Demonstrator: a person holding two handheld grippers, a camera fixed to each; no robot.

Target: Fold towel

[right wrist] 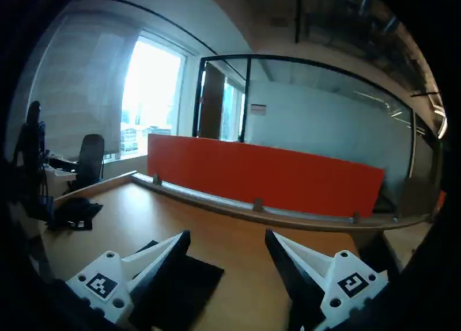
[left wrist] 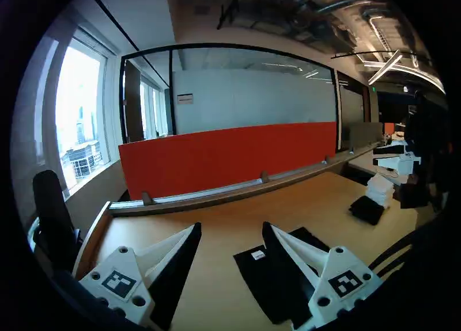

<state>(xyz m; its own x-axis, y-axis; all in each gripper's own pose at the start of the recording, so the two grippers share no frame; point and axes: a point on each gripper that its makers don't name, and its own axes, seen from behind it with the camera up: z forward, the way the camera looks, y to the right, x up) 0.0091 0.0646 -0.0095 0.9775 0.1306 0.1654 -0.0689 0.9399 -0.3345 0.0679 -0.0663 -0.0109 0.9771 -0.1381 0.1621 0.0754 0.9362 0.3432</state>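
wooden desk (left wrist: 230, 207) fronts an orange divider (left wrist: 230, 152). we hold our left gripper (left wrist: 230, 227) and right gripper (right wrist: 227, 234) above the desk, fingers apart, empty. black towel (left wrist: 253, 276) lies flat on the desk.

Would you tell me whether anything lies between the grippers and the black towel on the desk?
Nothing visible does. The black towel lies flat on the desk, just ahead of the open left gripper and the open right gripper, with bare wood around it.
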